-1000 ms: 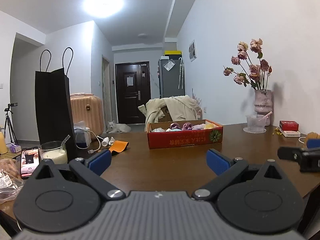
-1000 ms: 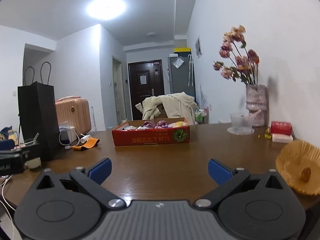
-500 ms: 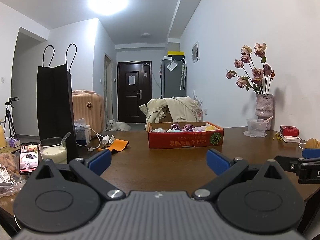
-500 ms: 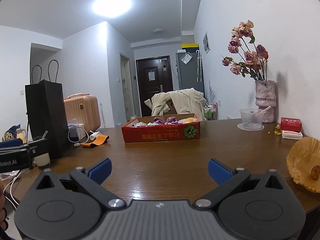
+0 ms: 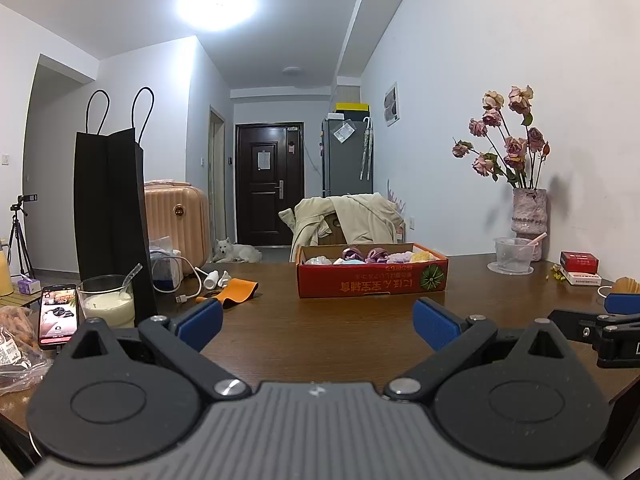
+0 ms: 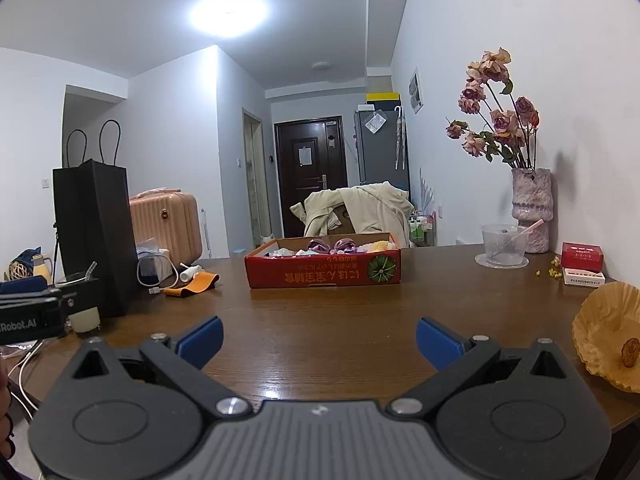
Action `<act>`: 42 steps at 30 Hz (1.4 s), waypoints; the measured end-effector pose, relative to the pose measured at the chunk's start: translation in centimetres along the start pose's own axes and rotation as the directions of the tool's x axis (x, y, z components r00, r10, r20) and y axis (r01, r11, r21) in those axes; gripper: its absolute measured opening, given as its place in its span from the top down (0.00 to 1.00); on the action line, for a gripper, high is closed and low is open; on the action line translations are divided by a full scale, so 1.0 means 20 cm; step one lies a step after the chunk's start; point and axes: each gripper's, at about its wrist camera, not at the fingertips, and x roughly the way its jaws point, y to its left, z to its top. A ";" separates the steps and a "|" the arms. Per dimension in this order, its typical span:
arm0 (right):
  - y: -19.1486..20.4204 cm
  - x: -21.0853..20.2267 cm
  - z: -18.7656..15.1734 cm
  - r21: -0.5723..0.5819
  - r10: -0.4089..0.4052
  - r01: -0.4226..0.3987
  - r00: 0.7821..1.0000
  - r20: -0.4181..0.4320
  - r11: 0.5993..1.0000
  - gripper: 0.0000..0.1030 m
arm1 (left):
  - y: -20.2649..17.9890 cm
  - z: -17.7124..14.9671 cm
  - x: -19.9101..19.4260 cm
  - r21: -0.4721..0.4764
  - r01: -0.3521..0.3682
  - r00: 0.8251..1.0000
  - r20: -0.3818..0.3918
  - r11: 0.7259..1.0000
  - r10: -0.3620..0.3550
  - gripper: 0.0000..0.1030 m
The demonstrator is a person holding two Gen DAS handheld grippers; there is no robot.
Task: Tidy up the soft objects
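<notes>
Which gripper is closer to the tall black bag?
Left. The left gripper sits just right of the black bag, near the bag's base. The right gripper is farther right, toward the paper liner.

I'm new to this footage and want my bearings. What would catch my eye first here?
The red cardboard box of pastel soft items stands out, mid-table on the far side of the brown wooden table. A tall black paper bag stands at the table's left edge, and a vase of dried pink roses stands against the right wall. Both the left tool and the right tool sit open and empty in the foreground.
</notes>
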 end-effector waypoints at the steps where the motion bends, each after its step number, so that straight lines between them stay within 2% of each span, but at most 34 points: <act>1: 0.00 0.00 0.00 0.000 0.001 -0.001 1.000 0.000 1.000 0.00 | 0.00 0.00 0.00 0.001 0.001 1.000 0.001 1.000 -0.001 0.00; 14: 0.00 0.01 0.00 0.004 -0.003 0.003 1.000 -0.014 1.000 0.00 | 0.01 0.00 0.00 0.003 0.000 1.000 0.005 1.000 0.000 0.00; 42: 0.01 -0.01 0.01 -0.008 -0.001 0.001 1.000 0.012 1.000 0.00 | 0.01 0.00 0.00 0.006 0.007 1.000 0.010 1.000 -0.007 0.00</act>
